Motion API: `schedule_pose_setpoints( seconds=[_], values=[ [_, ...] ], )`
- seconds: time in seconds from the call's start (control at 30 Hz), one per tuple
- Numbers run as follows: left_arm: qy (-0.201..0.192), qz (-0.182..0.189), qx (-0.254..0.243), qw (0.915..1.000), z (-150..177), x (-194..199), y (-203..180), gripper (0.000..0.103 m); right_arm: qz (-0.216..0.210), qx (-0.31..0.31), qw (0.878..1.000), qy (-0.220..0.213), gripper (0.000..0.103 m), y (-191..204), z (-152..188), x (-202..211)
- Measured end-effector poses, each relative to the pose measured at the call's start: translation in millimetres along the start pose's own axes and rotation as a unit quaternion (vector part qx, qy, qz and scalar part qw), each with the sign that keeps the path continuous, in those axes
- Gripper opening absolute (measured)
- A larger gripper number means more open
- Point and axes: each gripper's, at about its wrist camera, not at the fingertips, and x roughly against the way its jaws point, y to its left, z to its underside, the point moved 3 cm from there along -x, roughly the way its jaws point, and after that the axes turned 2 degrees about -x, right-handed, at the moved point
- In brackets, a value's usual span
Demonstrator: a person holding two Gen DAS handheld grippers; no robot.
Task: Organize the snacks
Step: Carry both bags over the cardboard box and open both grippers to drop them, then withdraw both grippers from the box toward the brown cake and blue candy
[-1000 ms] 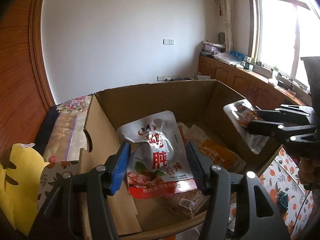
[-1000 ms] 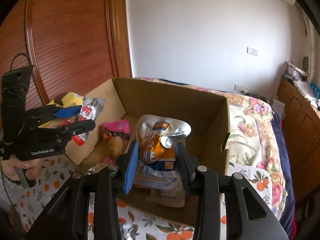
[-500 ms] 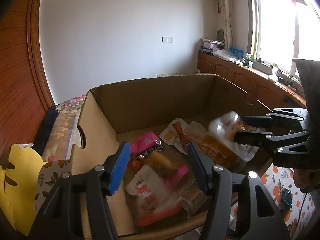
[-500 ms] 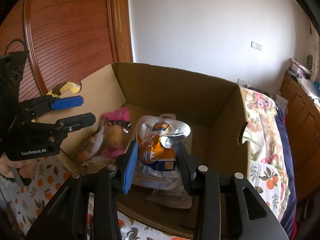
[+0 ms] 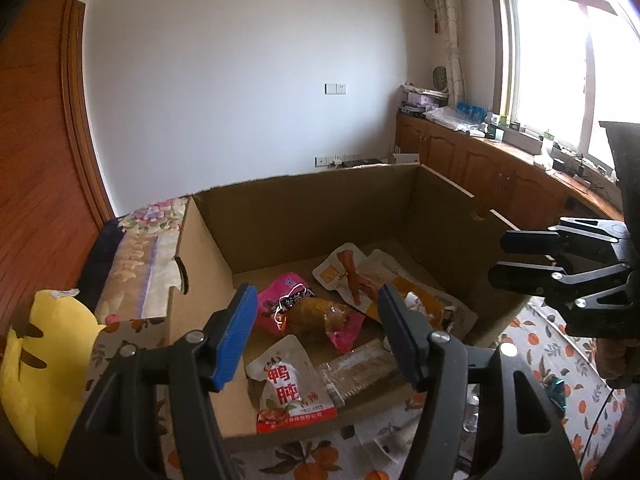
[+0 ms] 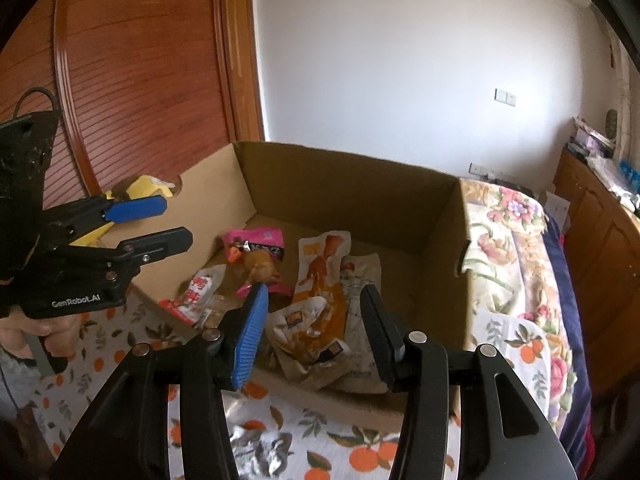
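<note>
- At the bottom of the left wrist view, the left gripper (image 5: 316,336) is empty and its jaws are opening wider. A second ago it held the white and red pack (image 5: 290,392).
- That pack now lies in the near corner of the cardboard box (image 5: 320,208), low in the frame.
- At the bottom of the right wrist view, the right gripper (image 6: 312,332) is opening too. It has just let go of the orange pack (image 6: 308,330), which lies in the box.
- Farther back, mid-frame, the pink pack (image 5: 286,300) lies inside.
- So two more snacks are put away. Both grippers look free for the next one.
</note>
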Motion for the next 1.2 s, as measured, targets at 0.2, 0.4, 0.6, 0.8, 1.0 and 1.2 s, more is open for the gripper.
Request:
schedule_pose_setpoints(
  seconds=[0.2,0.4,0.6,0.8,1.0,1.2],
  values=[
    [-0.003,0.001,-0.007,1.0,1.0,23.1,-11.5,0.063,0.014,0.0,1.0,-0.005,0.049,5.3,6.9,34.8],
    [0.001,0.002,-0.009,1.0,18.9,43.3,-19.9,0.063,0.025,-0.005,1.0,0.0,0.049,11.2,25.9,64.2],
    [0.016,-0.003,-0.016,0.9997,39.1,55.9,-28.6,0.063,0.031,-0.023,0.999,0.014,0.049,13.9,55.6,81.6],
    [0.031,0.0,-0.019,0.9994,59.4,64.9,-38.5,0.063,0.03,-0.04,0.998,0.027,0.049,15.6,79.4,90.0],
    [0.057,0.007,-0.026,0.998,87.7,64.0,-49.4,0.063,0.031,-0.048,0.998,0.035,0.049,16.7,94.9,91.2],
    [0.084,0.017,-0.028,0.9959,116.8,56.3,-59.3,0.063,0.025,-0.06,0.997,0.05,0.052,12.6,113.1,82.9]
  ],
)
